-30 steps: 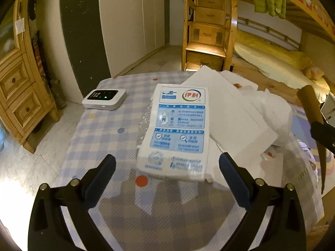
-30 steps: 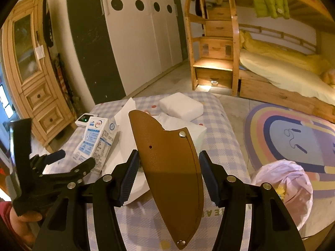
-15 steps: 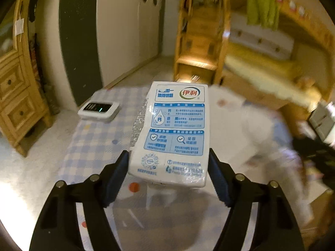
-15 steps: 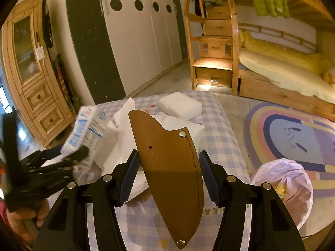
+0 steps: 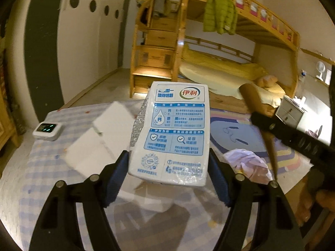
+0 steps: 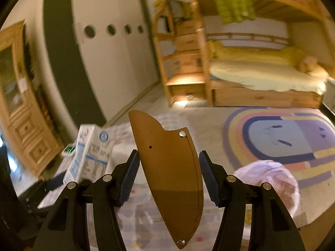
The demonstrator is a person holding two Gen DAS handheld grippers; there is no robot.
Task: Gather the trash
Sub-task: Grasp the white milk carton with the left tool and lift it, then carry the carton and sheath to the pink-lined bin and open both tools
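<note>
My left gripper (image 5: pixel 168 173) is shut on a white and blue milk carton (image 5: pixel 173 131) and holds it above the checked table (image 5: pixel 41 179). The carton also shows at the left of the right wrist view (image 6: pixel 92 156). My right gripper (image 6: pixel 168 175) is shut on a brown leather sheath (image 6: pixel 169 165) that stands up between its fingers. The sheath and right gripper show at the right of the left wrist view (image 5: pixel 259 121). A pink trash bag (image 6: pixel 270 179) sits on the floor right of the table, also in the left wrist view (image 5: pixel 249 165).
White paper sheets and a white block (image 5: pixel 102 140) lie on the table. A small white device with green lights (image 5: pixel 47 130) sits at its far left edge. A rainbow rug (image 6: pixel 278 138), a bunk bed (image 5: pixel 230 73) and a wooden dresser (image 6: pixel 27 129) surround the table.
My left gripper closed on the milk carton, lifted it off the table and swung it right toward the bag. My right gripper, still holding the sheath, turned right too.
</note>
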